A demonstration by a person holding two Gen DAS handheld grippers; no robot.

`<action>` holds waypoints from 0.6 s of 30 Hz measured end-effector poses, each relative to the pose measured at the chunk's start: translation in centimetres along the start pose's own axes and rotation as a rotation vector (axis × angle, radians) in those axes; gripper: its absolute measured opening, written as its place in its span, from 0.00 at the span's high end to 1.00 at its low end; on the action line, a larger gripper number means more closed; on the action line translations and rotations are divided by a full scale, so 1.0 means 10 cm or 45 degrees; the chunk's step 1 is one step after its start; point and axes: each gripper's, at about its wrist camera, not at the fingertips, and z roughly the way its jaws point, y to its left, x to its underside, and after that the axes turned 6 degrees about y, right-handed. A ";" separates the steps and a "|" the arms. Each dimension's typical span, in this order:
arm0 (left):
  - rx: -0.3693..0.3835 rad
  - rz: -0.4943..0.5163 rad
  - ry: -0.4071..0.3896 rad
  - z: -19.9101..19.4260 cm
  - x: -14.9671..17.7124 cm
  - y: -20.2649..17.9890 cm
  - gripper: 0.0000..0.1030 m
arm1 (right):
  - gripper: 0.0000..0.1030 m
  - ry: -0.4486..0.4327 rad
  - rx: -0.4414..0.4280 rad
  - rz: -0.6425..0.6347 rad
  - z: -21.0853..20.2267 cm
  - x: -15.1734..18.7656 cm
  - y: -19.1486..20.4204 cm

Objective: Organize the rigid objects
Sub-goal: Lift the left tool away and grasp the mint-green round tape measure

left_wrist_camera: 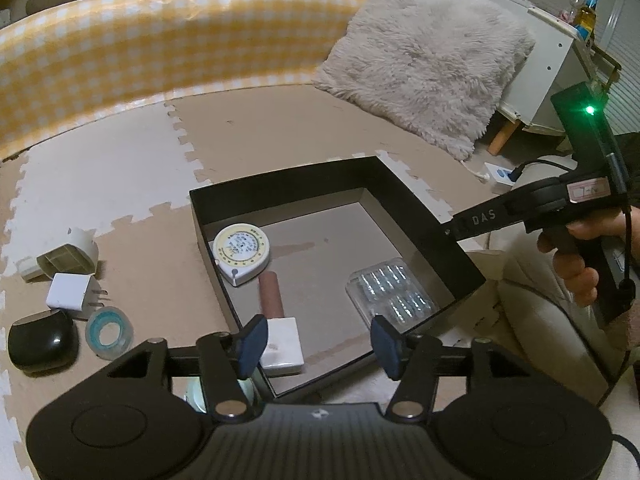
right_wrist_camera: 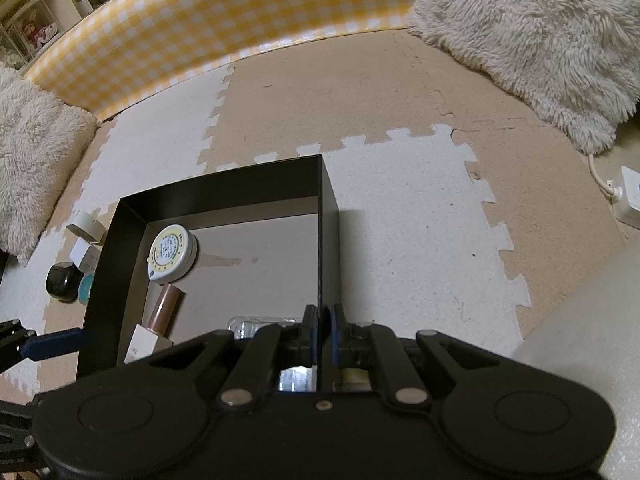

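A black box [left_wrist_camera: 424, 216] sits on the foam floor mat. Inside it lie a round white tape measure [left_wrist_camera: 241, 251], a brown tube with a white cap [left_wrist_camera: 274, 316] and a clear blister pack [left_wrist_camera: 390, 294]. My left gripper [left_wrist_camera: 318, 342] is open and empty over the box's near edge. My right gripper [right_wrist_camera: 323, 332] is shut on the box's right wall [right_wrist_camera: 329, 240]; it also shows in the left wrist view [left_wrist_camera: 452, 231]. Left of the box lie a white charger [left_wrist_camera: 68, 291], a tape roll [left_wrist_camera: 109, 333], a black case [left_wrist_camera: 43, 345] and a white adapter [left_wrist_camera: 68, 258].
A yellow checked cushion wall [left_wrist_camera: 152, 44] runs along the back. A fluffy pillow [left_wrist_camera: 424, 60] lies at the back right, another at the left [right_wrist_camera: 36, 152]. A white power strip [right_wrist_camera: 630, 196] with a cord is on the right. A white cabinet [left_wrist_camera: 556, 60] stands beyond.
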 end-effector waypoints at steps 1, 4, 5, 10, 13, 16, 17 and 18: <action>0.001 0.000 0.000 0.00 0.00 -0.01 0.38 | 0.93 0.000 0.000 0.000 0.00 0.00 0.00; 0.006 0.003 -0.001 -0.02 0.00 -0.02 0.30 | 0.93 0.000 0.000 0.000 0.00 0.00 0.00; 0.008 0.005 -0.002 -0.03 0.00 -0.03 0.28 | 0.93 0.000 0.000 0.000 0.00 0.00 0.00; 0.006 0.016 -0.016 -0.07 0.01 -0.05 0.13 | 0.93 0.000 0.000 0.000 0.00 0.00 0.00; -0.004 0.028 -0.025 -0.09 0.01 -0.06 0.04 | 0.93 0.000 0.001 0.000 0.00 0.00 0.00; -0.016 0.045 -0.031 -0.12 0.01 -0.05 0.00 | 0.93 0.000 0.001 0.000 0.00 0.00 0.00; -0.017 0.050 -0.034 -0.13 0.02 -0.04 0.00 | 0.93 0.000 0.001 -0.001 0.00 0.00 0.00; -0.017 0.057 -0.034 -0.14 0.02 -0.03 0.00 | 0.93 0.000 0.001 0.000 0.00 0.00 0.00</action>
